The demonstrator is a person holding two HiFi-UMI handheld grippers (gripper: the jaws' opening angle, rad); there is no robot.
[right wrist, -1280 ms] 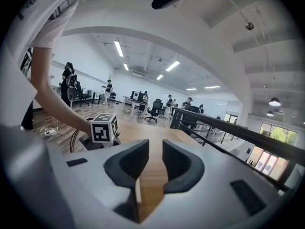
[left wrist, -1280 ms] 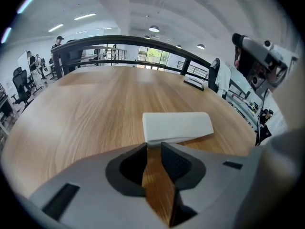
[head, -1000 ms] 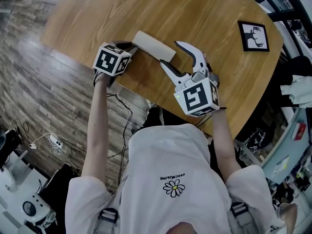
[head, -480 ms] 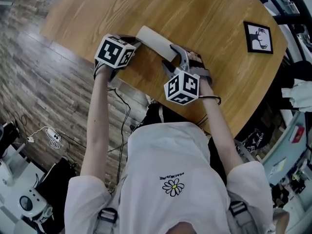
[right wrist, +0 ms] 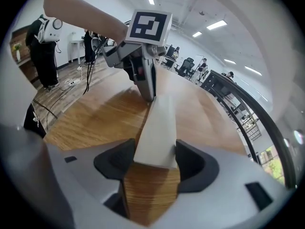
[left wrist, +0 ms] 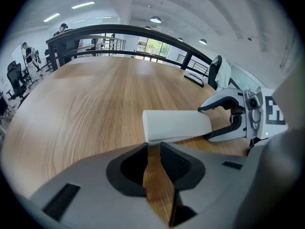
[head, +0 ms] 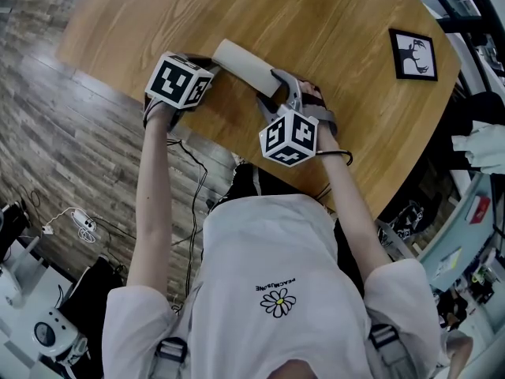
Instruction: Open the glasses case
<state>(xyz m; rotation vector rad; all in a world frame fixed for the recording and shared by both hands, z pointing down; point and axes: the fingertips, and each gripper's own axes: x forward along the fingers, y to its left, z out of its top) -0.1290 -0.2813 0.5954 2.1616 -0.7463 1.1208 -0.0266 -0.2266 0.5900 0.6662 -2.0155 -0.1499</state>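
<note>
— Why 2 tools on 1 case?

— The glasses case [head: 243,65] lies near the tabletop's [head: 316,22] front edge. The right hand-held gripper [right wrist: 153,161] clamps one end between both pads, probably to steady it. The left hand-held gripper [left wrist: 153,151] waits at the other end, jaws slightly apart, nothing between them.

— Changed from 1 second ago?

— The right one was wide open then, clear of the case. The left has hardly moved.
</note>
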